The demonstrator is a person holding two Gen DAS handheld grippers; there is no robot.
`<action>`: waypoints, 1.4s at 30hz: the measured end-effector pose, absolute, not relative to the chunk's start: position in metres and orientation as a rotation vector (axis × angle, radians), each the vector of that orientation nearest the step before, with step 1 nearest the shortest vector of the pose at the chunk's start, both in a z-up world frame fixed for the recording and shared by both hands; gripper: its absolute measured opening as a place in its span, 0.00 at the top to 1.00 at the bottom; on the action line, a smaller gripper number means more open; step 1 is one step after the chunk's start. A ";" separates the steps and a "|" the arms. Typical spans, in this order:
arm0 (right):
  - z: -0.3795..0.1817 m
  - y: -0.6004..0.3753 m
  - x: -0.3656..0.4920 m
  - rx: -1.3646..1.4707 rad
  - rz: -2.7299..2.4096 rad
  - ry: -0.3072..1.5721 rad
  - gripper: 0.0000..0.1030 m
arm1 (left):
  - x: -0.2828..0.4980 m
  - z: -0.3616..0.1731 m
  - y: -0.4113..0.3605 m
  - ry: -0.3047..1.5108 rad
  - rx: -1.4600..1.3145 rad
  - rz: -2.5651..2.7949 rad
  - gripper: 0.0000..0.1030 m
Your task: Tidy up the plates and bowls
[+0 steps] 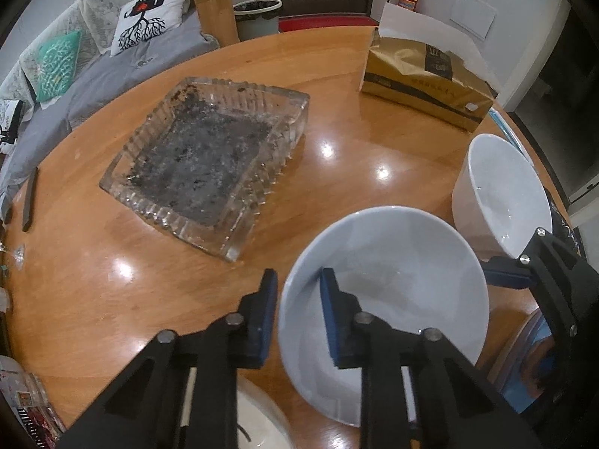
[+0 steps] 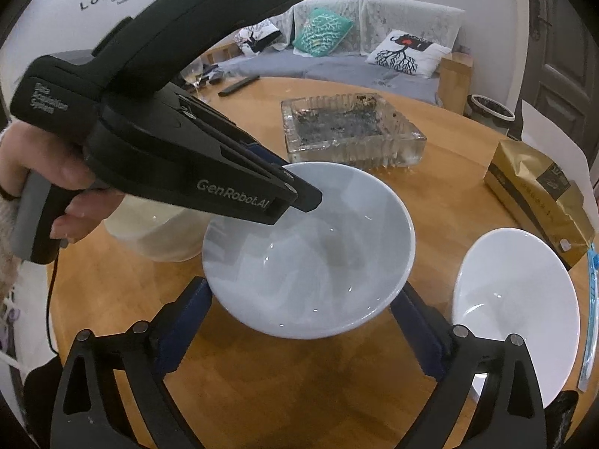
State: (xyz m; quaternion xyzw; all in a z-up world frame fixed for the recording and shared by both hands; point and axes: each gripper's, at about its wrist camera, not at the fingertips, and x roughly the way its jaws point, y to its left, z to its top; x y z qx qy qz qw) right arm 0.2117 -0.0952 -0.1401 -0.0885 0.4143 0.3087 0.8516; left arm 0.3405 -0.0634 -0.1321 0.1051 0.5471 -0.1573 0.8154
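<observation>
So the grey bowl [image 1: 385, 295] sits on the round wooden worktop [image 1: 93, 299], next to a glass ashtray [image 1: 209, 161]. Left gripper [image 1: 297, 314] has its jaws nearly shut over the bowl's near rim, 1 pad inside, 1 outside. Right gripper [image 2: 299, 321] is wide open, jaws either side of it, not touching. White bowl [image 2: 516, 307] sits just beside

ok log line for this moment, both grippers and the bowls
left gripper: fingers pinch grey bowl rim | right gripper: open, fingers flank same bowl | white bowl: not held
</observation>
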 end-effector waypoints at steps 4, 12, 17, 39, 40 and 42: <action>-0.141 -0.090 0.214 -0.210 0.628 0.886 0.06 | 0.339 -0.134 -0.064 1.168 0.232 -0.332 0.83; -0.148 -0.075 0.219 -0.295 0.556 0.905 0.04 | 0.335 -0.135 -0.065 1.166 0.257 -0.326 0.84; -0.148 -0.074 0.216 -0.290 0.546 0.902 0.05 | 0.330 -0.132 -0.064 1.155 0.258 -0.317 0.85; -0.084 -0.045 0.174 -0.294 0.574 0.769 0.05 | 0.283 -0.055 -0.026 1.042 0.238 -0.265 0.85; -0.081 -0.040 0.173 -0.296 0.578 0.768 0.05 | 0.281 -0.053 -0.021 1.038 0.234 -0.260 0.85; -0.077 -0.030 0.170 -0.302 0.588 0.763 0.05 | 0.278 -0.050 -0.011 1.034 0.226 -0.251 0.85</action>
